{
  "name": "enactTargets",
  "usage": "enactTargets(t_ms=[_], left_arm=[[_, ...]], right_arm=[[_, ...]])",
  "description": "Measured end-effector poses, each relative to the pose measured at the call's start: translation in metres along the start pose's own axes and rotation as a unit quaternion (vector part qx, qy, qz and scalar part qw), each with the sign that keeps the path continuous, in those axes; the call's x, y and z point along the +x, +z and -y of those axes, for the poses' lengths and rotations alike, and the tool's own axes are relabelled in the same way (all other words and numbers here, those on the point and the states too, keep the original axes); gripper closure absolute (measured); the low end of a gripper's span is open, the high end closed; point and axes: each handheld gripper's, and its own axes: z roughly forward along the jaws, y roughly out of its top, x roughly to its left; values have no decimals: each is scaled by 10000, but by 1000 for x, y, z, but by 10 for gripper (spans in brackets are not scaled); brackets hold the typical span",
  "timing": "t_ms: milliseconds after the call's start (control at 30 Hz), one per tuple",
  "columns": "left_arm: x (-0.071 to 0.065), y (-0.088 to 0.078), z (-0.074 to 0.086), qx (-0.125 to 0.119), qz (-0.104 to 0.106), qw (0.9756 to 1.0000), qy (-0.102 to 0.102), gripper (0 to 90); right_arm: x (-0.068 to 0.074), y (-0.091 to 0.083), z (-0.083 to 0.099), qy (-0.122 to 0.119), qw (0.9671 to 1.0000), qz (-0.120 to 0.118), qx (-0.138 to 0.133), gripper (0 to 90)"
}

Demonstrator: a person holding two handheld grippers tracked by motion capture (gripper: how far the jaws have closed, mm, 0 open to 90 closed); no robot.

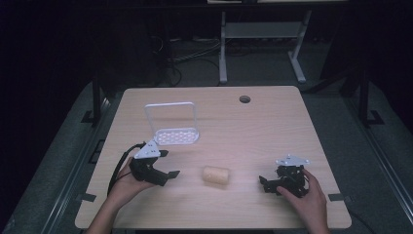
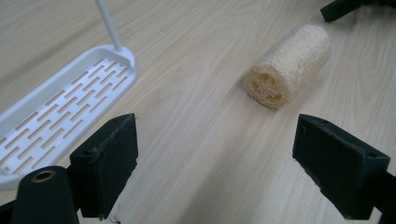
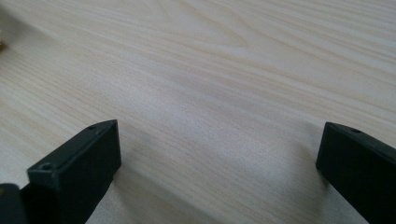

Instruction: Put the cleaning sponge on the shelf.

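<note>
1. A pale wooden desk [image 1: 272,126] carries every item.
2. A white slotted rack [image 1: 174,127] with an upright loop handle stands at centre left.
3. Left claw [image 1: 166,165], jaws wide apart and empty, sits near the rack's front edge.
4. Right claw [image 1: 265,184], also gaping and empty, rests low over bare wood.
5. A loofah roll [image 1: 216,175] lies on its side between both claws, touching neither.

table [image 1: 253,122]: light wood | on it: loofah piece [image 1: 215,175], white slotted rack [image 1: 174,131]

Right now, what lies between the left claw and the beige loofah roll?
Bare wood of the table, seen in the left gripper view, between the left claw and beige loofah roll.
</note>
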Motion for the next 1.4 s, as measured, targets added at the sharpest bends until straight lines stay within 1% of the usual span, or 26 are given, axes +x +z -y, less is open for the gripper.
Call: enactTargets(t_ms=[167,233,500,600,700,1000,1100,1167,1400], left_arm=[[1,2,-6,-25,70,9999,79,139],[2,3,-8,-37,113,9999,70,140],[1,10,-18,0,238,9995,231,140],[1,12,-21,-41,291,9993,233,140],[1,16,-23,20,339,9990,283,140],[-2,26,-34,45,504,9977,451,140],[-3,29,-37,17,561,9973,466,140],[-3,31,-39,30,571,9971,509,140],[-4,38,-46,37,713,9955,623,140]], right_arm=[[0,0,0,-1,10000,0,1,0],[0,0,0,0,10000,0,1,0],[0,0,0,0,10000,0,0,0],[0,0,0,0,10000,0,1,0],[0,0,0,1,10000,0,1,0],[0,0,0,2,10000,1,1,0],[0,0,0,8,10000,1,-1,0],[0,0,0,8,10000,1,-1,0],[0,0,0,9,10000,1,-1,0]])
